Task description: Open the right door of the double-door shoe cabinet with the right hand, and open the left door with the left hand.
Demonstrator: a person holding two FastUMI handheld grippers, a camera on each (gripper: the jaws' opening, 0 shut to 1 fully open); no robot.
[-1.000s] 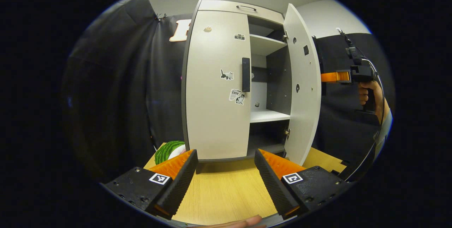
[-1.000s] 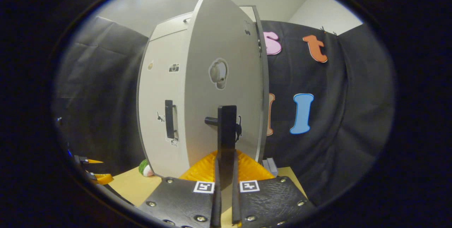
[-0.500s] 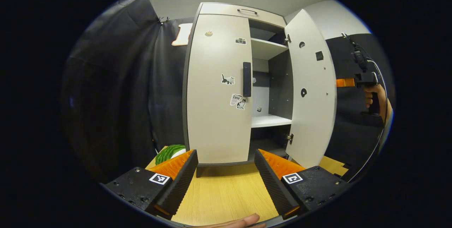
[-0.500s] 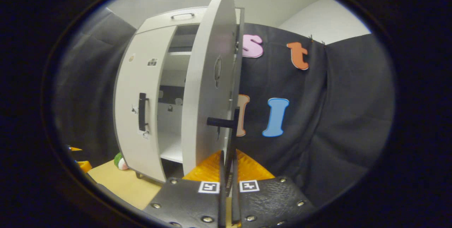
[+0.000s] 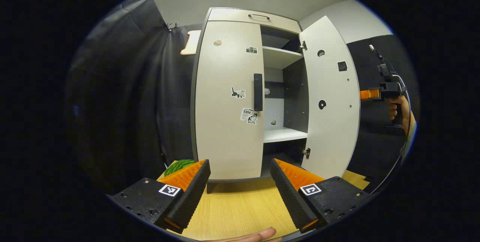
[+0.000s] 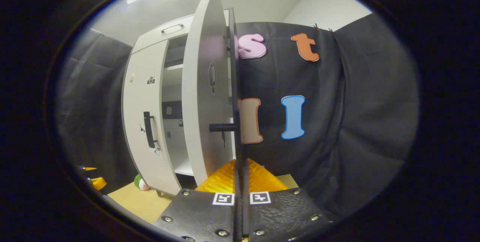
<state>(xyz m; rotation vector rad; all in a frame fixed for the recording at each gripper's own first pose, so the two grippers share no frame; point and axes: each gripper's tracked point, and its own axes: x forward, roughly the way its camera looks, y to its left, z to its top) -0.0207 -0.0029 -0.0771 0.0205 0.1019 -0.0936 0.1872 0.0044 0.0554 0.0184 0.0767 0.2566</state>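
Observation:
The pale shoe cabinet (image 5: 255, 15) stands on the wooden table. Its left door (image 5: 225, 99) is closed, with a dark vertical handle (image 5: 258, 92) at its inner edge. The right door (image 5: 332, 99) is swung wide, baring the shelves (image 5: 283, 134). My left gripper (image 5: 240, 165) is open and low in front of the left door, well short of its handle. In the right gripper view the right door (image 6: 204, 96) stands nearly edge-on, and my right gripper (image 6: 240, 167) is shut on its dark handle (image 6: 239, 129). That right gripper (image 5: 369, 94) shows behind the open door.
A green striped ball (image 5: 179, 166) lies by the cabinet's left foot. The wooden table (image 5: 240, 208) runs from the cabinet to my left gripper. A person's hand (image 5: 397, 109) holds the right gripper. Black cloth (image 6: 337, 122) hangs close behind the open door.
The right door has swung further out, pulled by my right gripper on its handle. The left gripper stays open at about the same distance, and the left door stays closed.

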